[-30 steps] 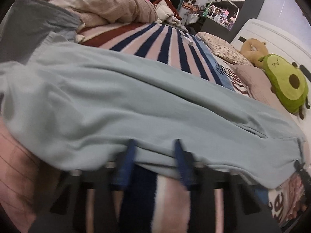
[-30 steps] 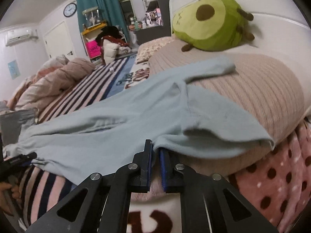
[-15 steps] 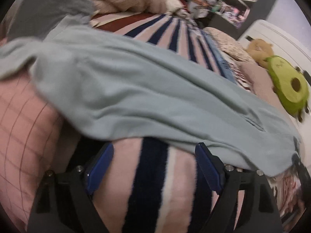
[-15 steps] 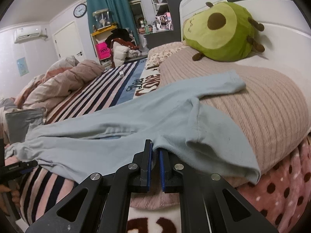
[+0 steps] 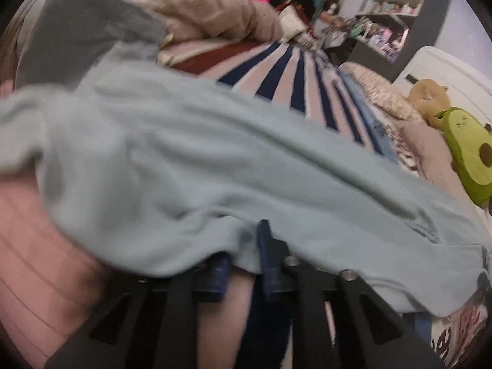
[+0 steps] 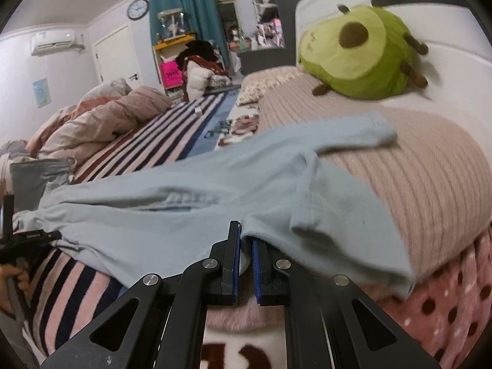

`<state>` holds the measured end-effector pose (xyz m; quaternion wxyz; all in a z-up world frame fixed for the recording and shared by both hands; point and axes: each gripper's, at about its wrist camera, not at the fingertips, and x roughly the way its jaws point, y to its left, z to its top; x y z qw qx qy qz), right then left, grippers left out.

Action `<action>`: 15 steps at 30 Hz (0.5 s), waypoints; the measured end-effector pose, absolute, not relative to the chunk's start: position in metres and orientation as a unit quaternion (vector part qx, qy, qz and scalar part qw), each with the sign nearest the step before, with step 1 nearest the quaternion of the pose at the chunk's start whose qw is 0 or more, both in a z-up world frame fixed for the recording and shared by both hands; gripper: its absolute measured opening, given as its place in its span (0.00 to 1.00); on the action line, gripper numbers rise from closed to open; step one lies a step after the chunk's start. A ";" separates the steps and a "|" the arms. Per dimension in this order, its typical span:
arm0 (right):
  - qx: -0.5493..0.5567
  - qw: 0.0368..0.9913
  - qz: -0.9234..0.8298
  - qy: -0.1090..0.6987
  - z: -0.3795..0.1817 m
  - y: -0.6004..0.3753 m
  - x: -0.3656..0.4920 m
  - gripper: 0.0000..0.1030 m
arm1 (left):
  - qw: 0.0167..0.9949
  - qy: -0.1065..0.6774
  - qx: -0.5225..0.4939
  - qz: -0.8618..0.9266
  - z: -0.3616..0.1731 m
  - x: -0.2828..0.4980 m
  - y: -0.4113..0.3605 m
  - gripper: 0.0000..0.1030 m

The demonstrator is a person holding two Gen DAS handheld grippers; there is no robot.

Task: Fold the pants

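- Pale blue-green jersey fills the near field of both views: the pants (image 6: 190, 212) lie stretched lengthwise across the bed, and their near edge hangs over both sets of fingers.
- Right gripper (image 6: 245, 247): its fingers stand narrow, almost together, pinching the folded near edge of the pants close to where the two legs part.
- Left gripper (image 5: 243, 255): its blue pads are drawn close with the near hem of the pants (image 5: 215, 166) draped over and between them. The view is blurred, but it reads as a grip on the cloth.
- In the right wrist view, that left gripper (image 6: 27, 240) shows small at the far left end of the garment, so the two holds sit well apart along one long edge.
- Handling, as I judge it: the cloth is light, soft and limp. It will sag between the two holds and will not keep a crease unaided, so both ends of the edge should travel together and level.
- Good holds are the thick parts, the hem, the waistband and the seam edge, where the fabric is doubled and less likely to slip from narrow pads.
- Beneath the pants lies the striped blanket (image 6: 172, 135), plush enough to drag at the cloth.
- Further off, one leg reaches up over the ribbed beige pillow (image 6: 430, 178).
- Beyond that, the avocado plush (image 6: 359, 52) rests against the headboard (image 6: 461, 70), clear of the pants.
- A rumpled duvet (image 6: 101, 123) sits far back on the other side.
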<state>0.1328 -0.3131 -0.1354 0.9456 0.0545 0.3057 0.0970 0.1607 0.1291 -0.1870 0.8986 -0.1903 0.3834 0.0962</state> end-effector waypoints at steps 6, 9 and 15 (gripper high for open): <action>0.031 0.952 0.117 0.283 -0.113 -0.315 0.159 0.01 | 0.931 0.327 -0.134 0.091 -0.134 0.175 0.138 0.02; 0.010 0.955 0.118 0.270 -0.099 -0.312 0.181 0.01 | 0.938 0.317 -0.108 0.091 -0.118 0.194 0.137 0.02; -0.022 0.954 0.110 0.279 -0.077 -0.312 0.232 0.01 | 0.940 0.320 -0.068 0.092 -0.100 0.258 0.132 0.02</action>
